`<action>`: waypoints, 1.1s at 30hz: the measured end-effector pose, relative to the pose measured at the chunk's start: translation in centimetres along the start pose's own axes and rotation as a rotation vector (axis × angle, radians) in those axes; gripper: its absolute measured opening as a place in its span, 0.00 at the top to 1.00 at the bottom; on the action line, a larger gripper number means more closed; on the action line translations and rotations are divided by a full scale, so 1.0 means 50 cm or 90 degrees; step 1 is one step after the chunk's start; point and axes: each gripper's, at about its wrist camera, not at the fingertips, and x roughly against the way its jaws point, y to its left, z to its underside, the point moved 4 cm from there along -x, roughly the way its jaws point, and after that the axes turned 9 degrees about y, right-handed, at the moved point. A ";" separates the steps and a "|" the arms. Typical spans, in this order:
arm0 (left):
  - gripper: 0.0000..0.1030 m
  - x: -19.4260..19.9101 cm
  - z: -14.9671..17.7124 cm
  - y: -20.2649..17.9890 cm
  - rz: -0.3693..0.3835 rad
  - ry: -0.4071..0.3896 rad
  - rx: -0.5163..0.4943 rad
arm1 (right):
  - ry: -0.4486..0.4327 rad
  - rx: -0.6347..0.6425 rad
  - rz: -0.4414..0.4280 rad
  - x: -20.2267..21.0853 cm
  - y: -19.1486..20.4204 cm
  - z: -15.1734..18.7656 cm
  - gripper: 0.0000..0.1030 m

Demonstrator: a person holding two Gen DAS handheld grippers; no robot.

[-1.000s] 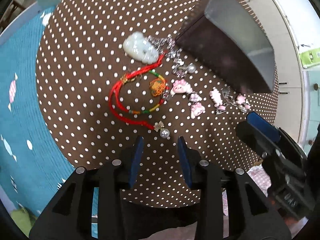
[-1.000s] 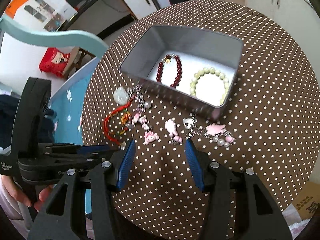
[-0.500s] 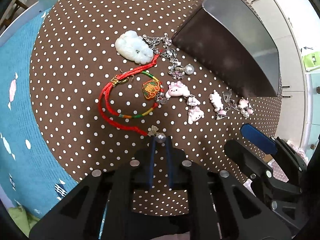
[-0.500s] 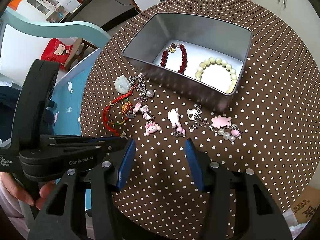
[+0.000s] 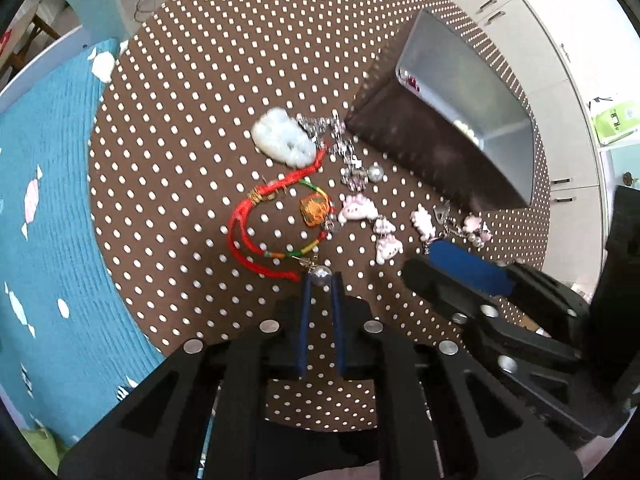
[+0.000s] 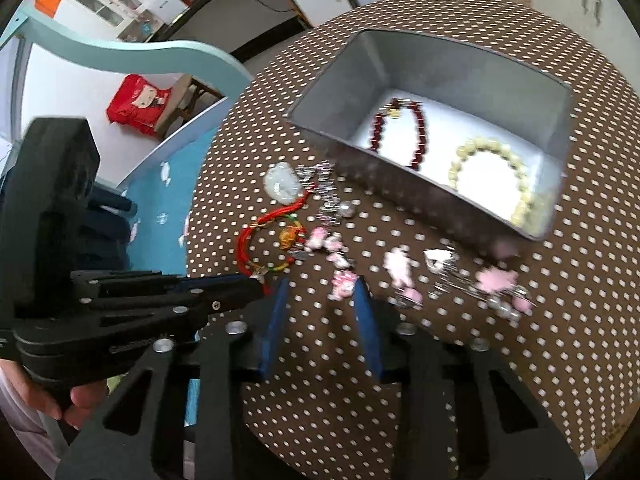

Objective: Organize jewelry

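Between the blue pads of the left gripper [image 5: 321, 280], a silver bead [image 5: 321, 275] at the end of the red cord necklace [image 5: 256, 236] is pinched, the fingers drawn nearly together on it. The cord itself is laid in loops on the dotted tablecloth [image 5: 192, 92], with its pale jade pendant [image 5: 283, 143] beside the grey metal box [image 6: 460, 68]. Inside the box, a dark red bead bracelet [image 6: 400, 130] and a cream bead bracelet [image 6: 490, 178] are already stored. Outside it, pink charms [image 6: 342, 282] and a silver chain piece [image 6: 328, 192] are left scattered, so most sorting is judged unfinished. The right gripper [image 6: 318, 300] is held with its fingers apart and nothing between them, just above the charms.
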 end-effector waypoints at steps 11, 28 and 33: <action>0.91 0.008 0.003 0.016 0.013 0.005 -0.025 | 0.015 0.057 0.124 -0.056 0.016 -0.004 0.80; 0.91 -0.003 -0.003 -0.018 0.007 0.014 -0.076 | 0.028 -0.020 0.095 -0.035 -0.011 -0.002 0.96; 0.91 0.009 -0.007 -0.006 0.003 0.013 -0.069 | 0.014 -0.021 0.096 -0.025 -0.008 -0.020 0.83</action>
